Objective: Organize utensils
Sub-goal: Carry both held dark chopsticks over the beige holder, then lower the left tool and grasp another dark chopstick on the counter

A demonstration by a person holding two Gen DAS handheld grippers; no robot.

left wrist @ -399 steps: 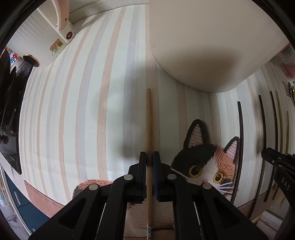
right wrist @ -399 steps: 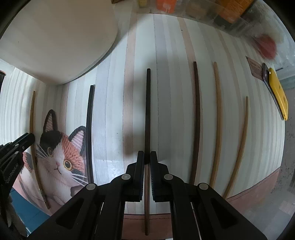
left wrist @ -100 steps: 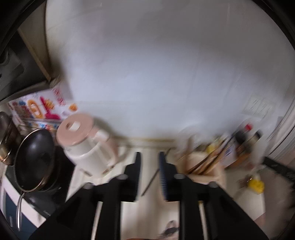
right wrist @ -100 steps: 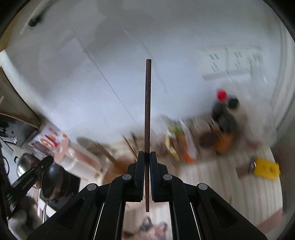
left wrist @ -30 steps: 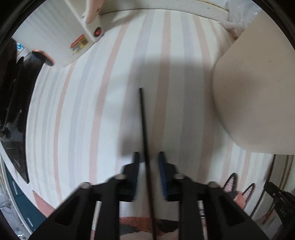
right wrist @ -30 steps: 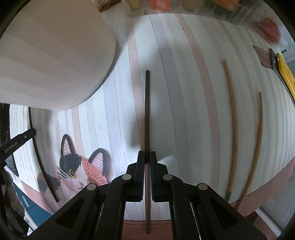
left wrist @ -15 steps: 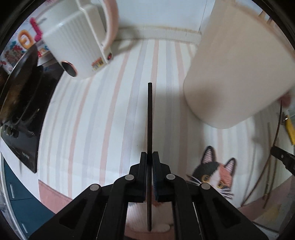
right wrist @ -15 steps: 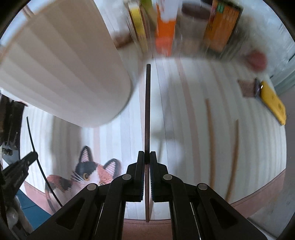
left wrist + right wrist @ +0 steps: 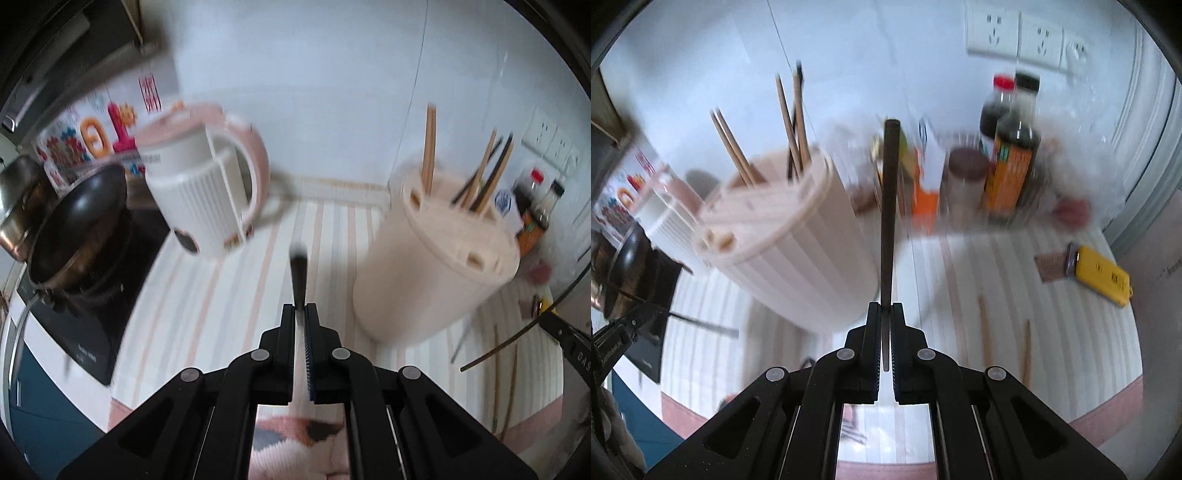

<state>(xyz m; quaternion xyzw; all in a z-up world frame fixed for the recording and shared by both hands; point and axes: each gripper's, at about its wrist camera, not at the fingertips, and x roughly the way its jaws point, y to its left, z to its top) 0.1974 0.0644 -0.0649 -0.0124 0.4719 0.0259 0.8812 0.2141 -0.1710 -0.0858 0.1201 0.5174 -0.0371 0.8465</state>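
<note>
My left gripper (image 9: 303, 310) is shut on a black chopstick (image 9: 298, 275) and holds it raised, pointing forward above the striped mat (image 9: 221, 295). My right gripper (image 9: 885, 308) is shut on a dark brown chopstick (image 9: 889, 206), also lifted and pointing up. The cream utensil holder (image 9: 436, 258) stands to the right of the left gripper, with several chopsticks (image 9: 480, 173) upright in it. In the right wrist view the holder (image 9: 790, 236) is to the left of my gripper. Two light wooden chopsticks (image 9: 986, 332) lie on the mat at the right.
A white and pink kettle (image 9: 207, 192) and a black pan (image 9: 77, 225) on a stove stand at the left. Sauce bottles (image 9: 1012, 155) and boxes line the back wall. A yellow object (image 9: 1102, 271) lies at the right. A cat picture (image 9: 295, 439) is on the mat's near edge.
Both grippers have tilted up and lifted their chopsticks off the mat; the views now face the back wall and the holder's top. Both views are blurred by motion.
</note>
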